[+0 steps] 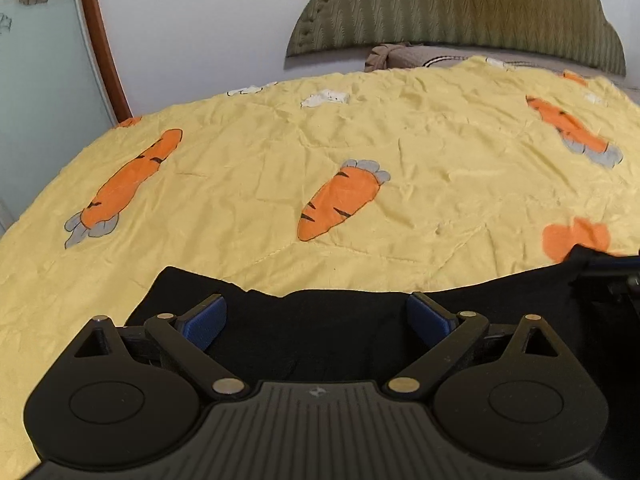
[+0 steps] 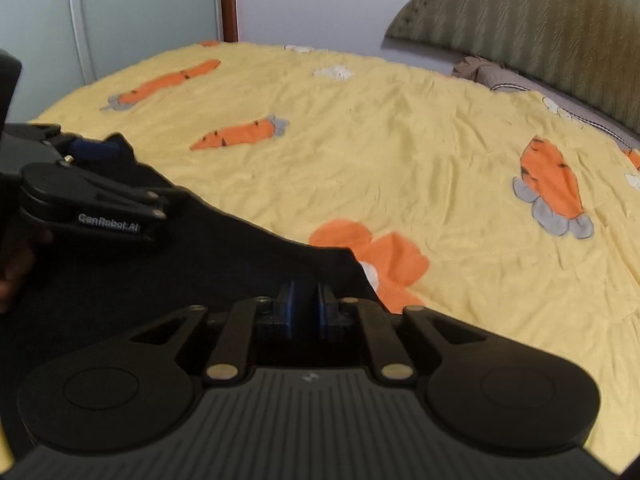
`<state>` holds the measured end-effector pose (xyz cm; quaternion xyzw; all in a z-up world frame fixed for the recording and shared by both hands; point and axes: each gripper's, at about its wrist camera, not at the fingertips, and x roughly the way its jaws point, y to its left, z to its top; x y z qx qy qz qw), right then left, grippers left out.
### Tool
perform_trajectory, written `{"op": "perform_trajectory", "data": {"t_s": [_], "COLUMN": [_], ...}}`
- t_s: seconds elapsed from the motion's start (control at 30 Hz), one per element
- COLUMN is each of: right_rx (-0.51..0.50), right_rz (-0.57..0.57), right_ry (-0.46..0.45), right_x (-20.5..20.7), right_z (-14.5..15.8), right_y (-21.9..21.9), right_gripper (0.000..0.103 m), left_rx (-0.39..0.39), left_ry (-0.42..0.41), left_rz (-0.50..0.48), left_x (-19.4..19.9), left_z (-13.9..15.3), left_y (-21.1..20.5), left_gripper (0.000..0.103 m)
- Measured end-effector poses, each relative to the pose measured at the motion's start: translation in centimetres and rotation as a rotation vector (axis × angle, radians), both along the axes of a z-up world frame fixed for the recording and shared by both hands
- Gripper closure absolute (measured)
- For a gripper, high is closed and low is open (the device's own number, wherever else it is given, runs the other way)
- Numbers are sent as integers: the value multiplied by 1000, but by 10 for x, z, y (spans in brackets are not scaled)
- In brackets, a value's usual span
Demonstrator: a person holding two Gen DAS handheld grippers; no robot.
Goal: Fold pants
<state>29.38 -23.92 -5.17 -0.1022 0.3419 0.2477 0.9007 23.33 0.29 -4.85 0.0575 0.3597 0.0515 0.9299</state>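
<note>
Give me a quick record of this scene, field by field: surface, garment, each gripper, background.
surface: yellow bedspread with a carrot print
garment: black pants lying on the near part of the bedspread
left gripper: open, jaws wide apart above the pants
right gripper: shut over the pants' edge; whether fabric is pinched cannot be told
background: green headboard against a white wall

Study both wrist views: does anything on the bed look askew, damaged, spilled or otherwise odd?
Nothing is spilled or visibly damaged. The black pants lie on the yellow carrot-print quilt, which is wrinkled all over. The pants' far edge runs unevenly. The left gripper is open over them; the right gripper is shut at their edge.
</note>
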Motion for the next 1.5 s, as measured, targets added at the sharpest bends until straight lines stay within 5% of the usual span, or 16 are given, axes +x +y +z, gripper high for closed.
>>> {"op": "perform_trajectory", "data": {"t_s": [0.1,0.23,0.4,0.6,0.77,0.87,1.13,1.2,1.33,1.5], "right_rx": [13,1,-26,-35,-38,16,40,26,-31,-224], "right_rz": [-86,-46,-12,-68,-102,-252,-859,-912,-926,-842], "right_ry": [-14,-73,-15,-59,-70,-145,-99,-130,-222,-337], "right_x": [-1,-47,-95,-130,-185,-224,-280,-291,-304,-306], "right_z": [11,29,13,11,3,13,9,9,10,1], "right_y": [-2,-11,-15,-18,-39,-79,-216,-226,-225,-228], "right_gripper": [88,85,76,68,64,31,13,0,0,0], "left_rx": [36,58,170,71,163,72,-133,-118,-31,-145], "left_ry": [-31,-18,-52,-60,-33,-48,3,-22,-74,41], "left_rz": [-17,-20,-28,-195,-214,-332,-719,-773,-809,-793], "left_x": [-20,-38,-41,-82,-99,-113,-148,-160,-179,-192], "left_z": [12,8,-7,16,7,26,46,43,37,34], "left_y": [-2,4,-9,-34,-69,-95,-201,-225,-259,-277], "left_gripper": [6,6,0,0,0,0,0,0,0,0]}}
